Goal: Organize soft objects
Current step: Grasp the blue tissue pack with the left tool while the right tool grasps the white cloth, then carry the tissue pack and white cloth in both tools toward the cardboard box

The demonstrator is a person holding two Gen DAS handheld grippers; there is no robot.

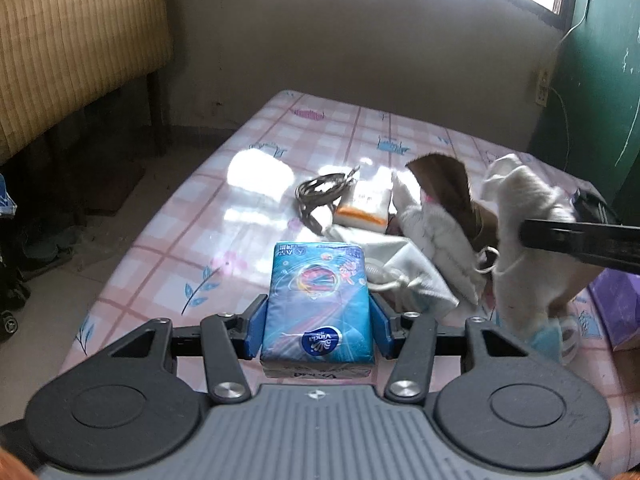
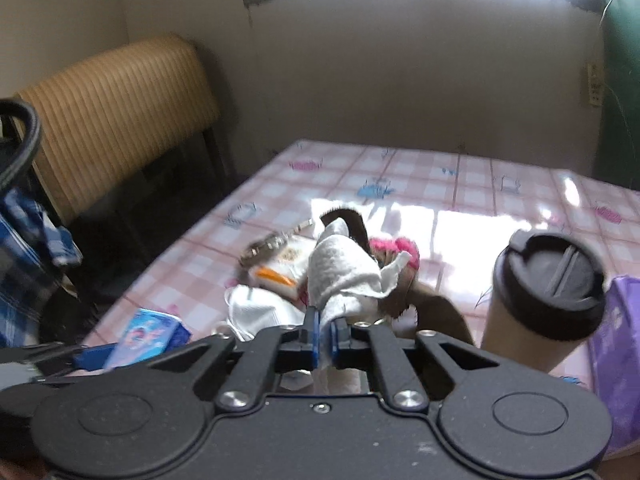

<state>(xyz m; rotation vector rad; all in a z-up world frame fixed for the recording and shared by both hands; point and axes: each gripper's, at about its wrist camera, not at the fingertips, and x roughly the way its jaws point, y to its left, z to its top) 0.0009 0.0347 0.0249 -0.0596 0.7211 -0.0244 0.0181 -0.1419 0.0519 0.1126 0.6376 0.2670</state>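
A blue tissue pack (image 1: 318,292) sits lengthwise between the blue pads of my left gripper (image 1: 318,320), which is shut on it above the pink checked tablecloth (image 1: 168,240). My right gripper (image 2: 325,332) is shut on a white cloth (image 2: 344,276) that hangs lifted over a pile of soft things. In the left wrist view that cloth (image 1: 520,208) droops from the right gripper's black finger (image 1: 580,240). The tissue pack (image 2: 148,338) also shows low on the left in the right wrist view.
The pile holds a brown furry piece (image 1: 444,180), a white drawstring pouch (image 1: 400,272), an orange-and-white tissue pack (image 1: 364,208) and a coiled cable (image 1: 324,188). A lidded coffee cup (image 2: 548,296) and a purple pack (image 2: 620,340) stand at the right. A wicker panel (image 1: 72,48) stands beyond the table's left edge.
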